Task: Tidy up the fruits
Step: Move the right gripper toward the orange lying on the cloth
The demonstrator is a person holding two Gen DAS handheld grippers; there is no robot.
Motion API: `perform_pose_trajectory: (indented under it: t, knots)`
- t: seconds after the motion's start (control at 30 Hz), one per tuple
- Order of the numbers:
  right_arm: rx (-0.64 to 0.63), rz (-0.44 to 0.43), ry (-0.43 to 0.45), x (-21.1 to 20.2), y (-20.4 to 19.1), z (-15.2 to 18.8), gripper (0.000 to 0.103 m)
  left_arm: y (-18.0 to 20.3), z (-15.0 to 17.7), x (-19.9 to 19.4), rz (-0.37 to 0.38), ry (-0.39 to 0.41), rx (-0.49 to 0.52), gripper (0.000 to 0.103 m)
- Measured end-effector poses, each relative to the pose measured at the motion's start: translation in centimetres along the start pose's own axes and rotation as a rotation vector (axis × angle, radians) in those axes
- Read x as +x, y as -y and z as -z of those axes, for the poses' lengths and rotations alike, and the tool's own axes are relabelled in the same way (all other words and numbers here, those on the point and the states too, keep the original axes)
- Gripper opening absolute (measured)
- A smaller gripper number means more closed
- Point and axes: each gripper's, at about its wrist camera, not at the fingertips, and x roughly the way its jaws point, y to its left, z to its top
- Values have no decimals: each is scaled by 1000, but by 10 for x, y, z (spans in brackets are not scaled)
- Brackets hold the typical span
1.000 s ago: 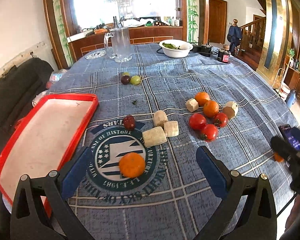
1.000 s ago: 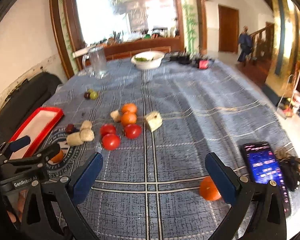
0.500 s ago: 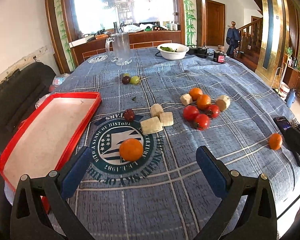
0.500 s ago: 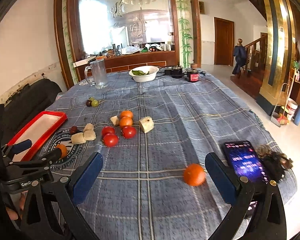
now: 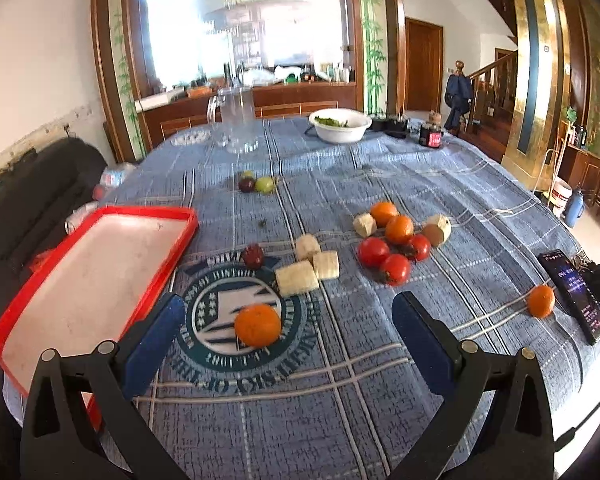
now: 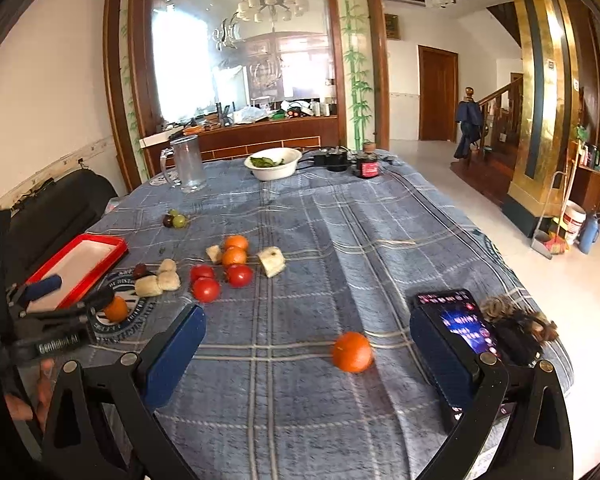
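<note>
Tablecloth [image 5: 340,400]: blue plaid, covers the whole table; every fruit lies loose on it
Red tray [image 5: 88,276]: no fruit in it, at the table's left edge (the likely destination, I judge); just left of the left gripper
Fruit cluster [image 5: 392,248]: tomatoes, small oranges and pale banana pieces mid-table; dark and green grapes [image 5: 256,184] farther back
Near orange [image 5: 257,325]: on the printed emblem, between the left gripper's spread fingers but ahead of them, untouched; best approach, I judge, is low and centred, closing gently so it cannot roll
Far orange [image 6: 352,351]: alone, beside the phone [image 6: 460,328]; between the right gripper's spread fingers, not gripped
Left gripper [image 5: 288,332]: wide apart, holding nothing, tilted down at the table
Right gripper [image 6: 308,348]: likewise wide apart, holding nothing, hovering above the cloth
</note>
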Motion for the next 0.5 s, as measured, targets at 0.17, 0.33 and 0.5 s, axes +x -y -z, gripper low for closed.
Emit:
perform_pose_trajectory:
  t: [0.17,0.33,0.5]
  knots:
    - [28,10,-36,1,15,10,103,11,-3,4,46,16,22,103]
    - [43,1,-50,11,22,13,103,6,0,8,67,4,2,103]
    - [45,-26,-67,25,24,14,103,-6,3,15,48,-38,-8,103]
